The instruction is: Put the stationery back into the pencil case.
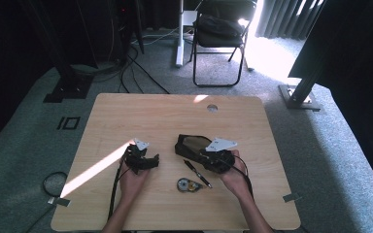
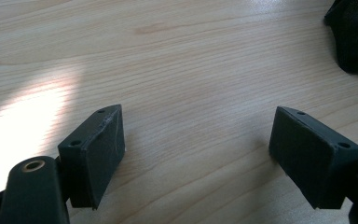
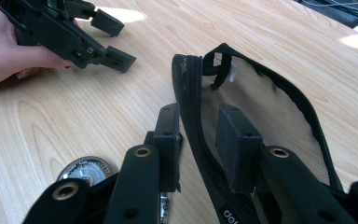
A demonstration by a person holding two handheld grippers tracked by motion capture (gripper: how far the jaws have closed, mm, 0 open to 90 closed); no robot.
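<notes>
A: What is seen nearest?

B: A round grey tape dispenser [image 1: 187,185] and a slim black pen [image 1: 197,173] are seen lying on the light wooden tabletop [image 1: 126,111], just before the right claw [image 3: 200,140].

A: And the claw's state?

B: Its jaws are set astride the zipped edge of the black mesh fabric pencil pouch [image 3: 279,112], narrowed but seemingly not yet pressed shut. The left claw [image 2: 196,149] is held wide open, empty.

A: How will the pouch handle?

B: It is judged light, soft and floppy; the stiffer zip seam is best gripped.
</notes>
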